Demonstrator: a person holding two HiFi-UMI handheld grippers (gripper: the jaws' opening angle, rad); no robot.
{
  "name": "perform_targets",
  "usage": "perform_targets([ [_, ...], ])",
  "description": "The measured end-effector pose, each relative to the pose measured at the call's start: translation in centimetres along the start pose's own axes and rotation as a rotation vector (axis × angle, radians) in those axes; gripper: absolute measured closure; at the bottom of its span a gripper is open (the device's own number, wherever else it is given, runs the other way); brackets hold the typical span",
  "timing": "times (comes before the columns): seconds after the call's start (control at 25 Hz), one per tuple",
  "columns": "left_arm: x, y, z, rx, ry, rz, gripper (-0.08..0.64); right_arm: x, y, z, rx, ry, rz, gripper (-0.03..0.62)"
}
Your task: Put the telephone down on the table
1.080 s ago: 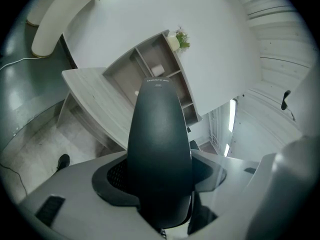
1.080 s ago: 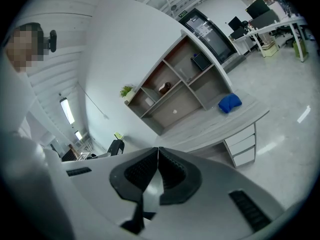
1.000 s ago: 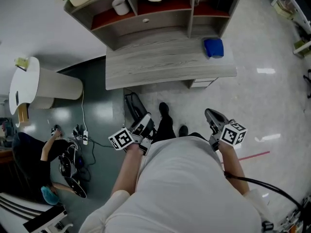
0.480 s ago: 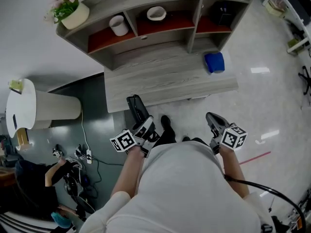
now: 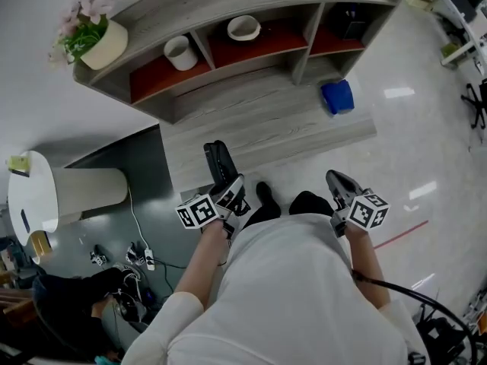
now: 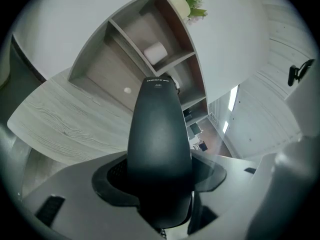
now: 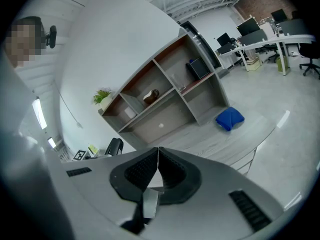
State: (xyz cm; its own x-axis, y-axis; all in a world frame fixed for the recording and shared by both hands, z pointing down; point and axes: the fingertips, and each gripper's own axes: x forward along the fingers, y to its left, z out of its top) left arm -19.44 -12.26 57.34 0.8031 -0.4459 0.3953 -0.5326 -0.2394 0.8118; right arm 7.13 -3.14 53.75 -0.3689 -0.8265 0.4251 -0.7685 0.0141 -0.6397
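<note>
The left gripper grips the black telephone with wide jaws, in the air at the near edge of the table; the right gripper is closed, empty

I've closed in on the desk: a second ago its front edge was well ahead of me, and now it sits just beyond my shoes. The left gripper has come up and forward with the phone. The phone's tip was off the desk's front left corner over the floor and now overlaps the desk's front edge. The shelf on the desk has swung nearer, its plant pot now fully in sight. The person on the floor left of the desk has dropped farther behind.
</note>
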Motion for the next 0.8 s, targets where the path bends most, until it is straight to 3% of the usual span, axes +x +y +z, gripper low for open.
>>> perform_targets([
  [0.28, 4.1, 0.6, -0.4, -0.014, 0.081, 0.042, 0.264, 1.1, -1.4, 1.3, 0.018, 0.004, -0.013, 0.574],
  [0.6, 11.3, 0.3, 0.1, -0.028, 0.077, 0.104, 0.264, 2.3, -4.8, 3.4, 0.011, 0.072, 0.017, 0.574],
  [0.8, 17.5, 1.0, 1.3, 0.006, 0.080, 0.173, 0.264, 2.4, -7.3, 5.5, 0.011, 0.085, 0.031, 0.574],
])
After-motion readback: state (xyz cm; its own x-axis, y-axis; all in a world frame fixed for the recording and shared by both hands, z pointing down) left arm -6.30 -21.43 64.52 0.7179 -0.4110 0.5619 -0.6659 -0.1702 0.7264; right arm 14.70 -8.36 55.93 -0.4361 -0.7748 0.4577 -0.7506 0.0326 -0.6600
